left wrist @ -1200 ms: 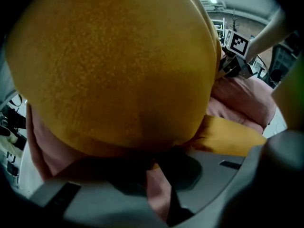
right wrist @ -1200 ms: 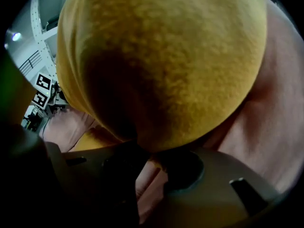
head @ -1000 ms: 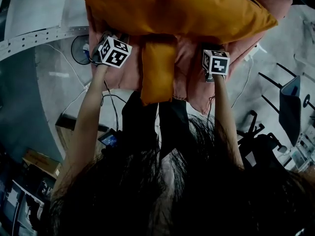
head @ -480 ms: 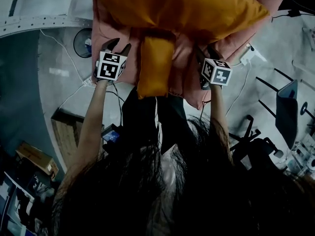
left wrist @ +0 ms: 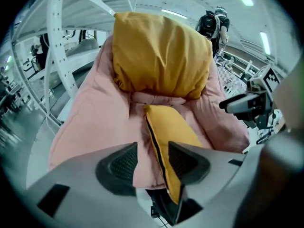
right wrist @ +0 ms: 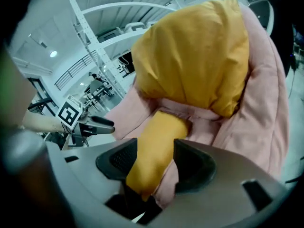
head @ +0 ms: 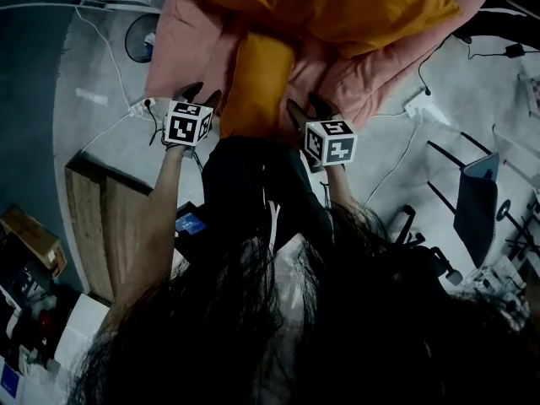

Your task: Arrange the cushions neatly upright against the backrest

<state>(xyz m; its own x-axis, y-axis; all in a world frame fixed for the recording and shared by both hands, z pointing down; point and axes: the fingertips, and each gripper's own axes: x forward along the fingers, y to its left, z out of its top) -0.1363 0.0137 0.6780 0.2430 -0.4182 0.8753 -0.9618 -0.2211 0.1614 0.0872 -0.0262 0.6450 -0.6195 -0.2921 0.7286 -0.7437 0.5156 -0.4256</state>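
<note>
A large orange cushion [head: 337,7] leans against the backrest of the pink soft chair [head: 190,49]. A smaller orange cushion [head: 257,83] lies lengthwise on the seat below it. My left gripper [head: 202,95] hangs off the seat's front left. My right gripper [head: 305,108] is at the front right, beside the small cushion's near end. Both have just been opening and stand open, pads pressing on nothing. The left gripper view looks past open jaws [left wrist: 152,160] at the small cushion [left wrist: 173,132] and the big one [left wrist: 159,56]. The right gripper view [right wrist: 149,163] shows both cushions [right wrist: 152,151] [right wrist: 194,61].
Cables cross the grey floor around the chair, with a small fan [head: 139,36] at its left. A wooden platform [head: 101,218] lies at lower left and an office chair [head: 477,201] at right. White truss frames [left wrist: 61,42] stand behind, and a person [left wrist: 213,25] stands far off.
Both grippers have opened and drawn back from the big cushion's lower edge to the front of the seat. The big cushion stays against the backrest.
</note>
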